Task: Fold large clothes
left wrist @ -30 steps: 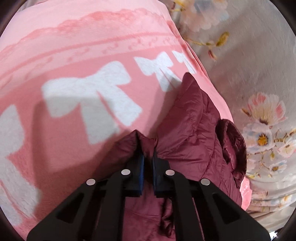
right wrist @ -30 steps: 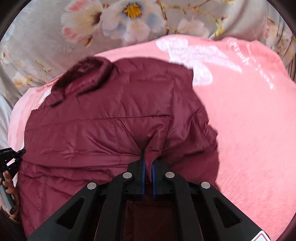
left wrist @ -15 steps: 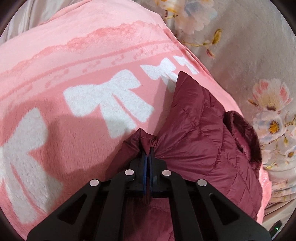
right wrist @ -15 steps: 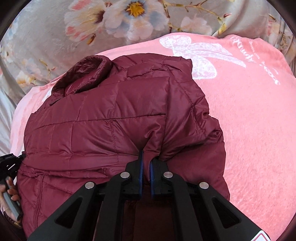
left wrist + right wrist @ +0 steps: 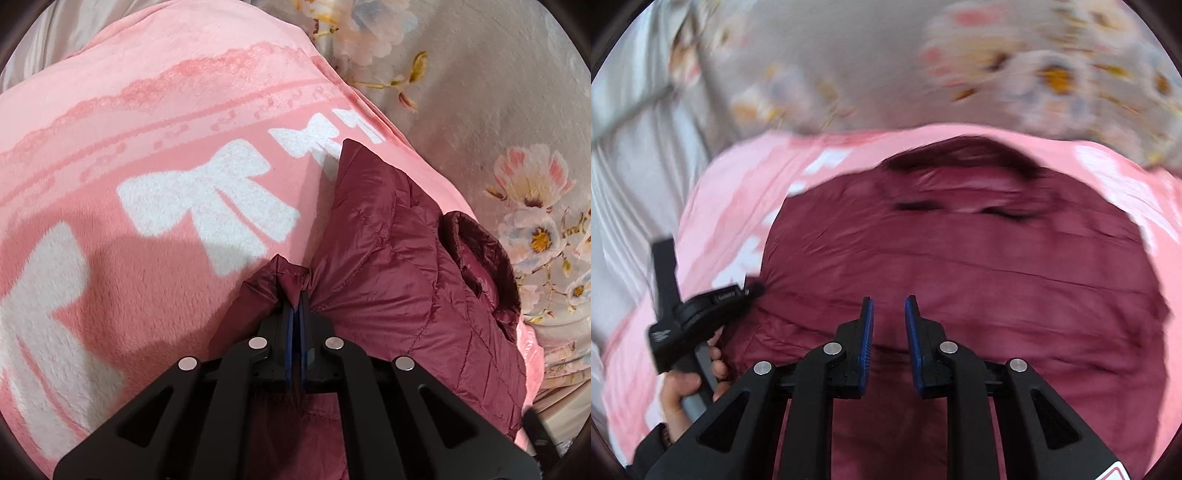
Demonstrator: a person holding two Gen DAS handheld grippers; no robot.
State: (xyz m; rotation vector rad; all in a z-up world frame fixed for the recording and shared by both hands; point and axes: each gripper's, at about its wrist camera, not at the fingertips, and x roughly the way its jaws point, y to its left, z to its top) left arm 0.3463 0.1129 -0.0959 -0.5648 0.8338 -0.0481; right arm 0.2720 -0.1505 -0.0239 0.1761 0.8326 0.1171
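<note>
A dark red quilted jacket (image 5: 399, 273) lies folded on a pink blanket with white bows (image 5: 147, 192). My left gripper (image 5: 296, 295) is shut on a pinch of the jacket's fabric at its left edge. In the blurred right wrist view the jacket (image 5: 979, 266) spreads wide below my right gripper (image 5: 889, 306), whose jaws are opening with nothing between the blue pads. The left gripper (image 5: 748, 291) shows there too, held by a hand at the jacket's left side.
A grey bedspread with a flower print (image 5: 517, 155) lies under the blanket, to the right and beyond. In the right wrist view pale grey fabric (image 5: 639, 166) runs along the left. A person's hand (image 5: 683, 387) holds the left tool's handle.
My right gripper let go of the jacket fold, opened and swung back and up, blurring its view. My left gripper kept its pinch on the jacket and rolled slightly.
</note>
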